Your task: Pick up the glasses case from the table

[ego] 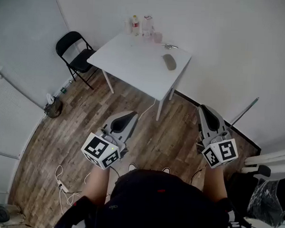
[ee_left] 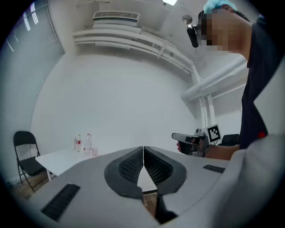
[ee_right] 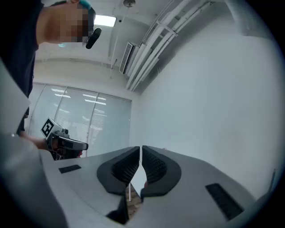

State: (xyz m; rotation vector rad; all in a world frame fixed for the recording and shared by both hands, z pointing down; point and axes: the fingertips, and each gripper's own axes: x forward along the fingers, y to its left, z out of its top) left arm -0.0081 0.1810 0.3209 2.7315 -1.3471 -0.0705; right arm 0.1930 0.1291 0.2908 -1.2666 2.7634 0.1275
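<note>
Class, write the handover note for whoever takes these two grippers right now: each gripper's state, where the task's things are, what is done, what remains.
Left gripper: jaws together, empty.
Right gripper: jaws together, empty.
Glasses case: lying on the white table, near its right edge, well ahead of both grippers.
Done: nothing yet; the case is untouched.
Remaining: walk to the table, open one gripper, close it on the case, lift.

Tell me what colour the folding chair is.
The chair is black; the head view shows it best.
</note>
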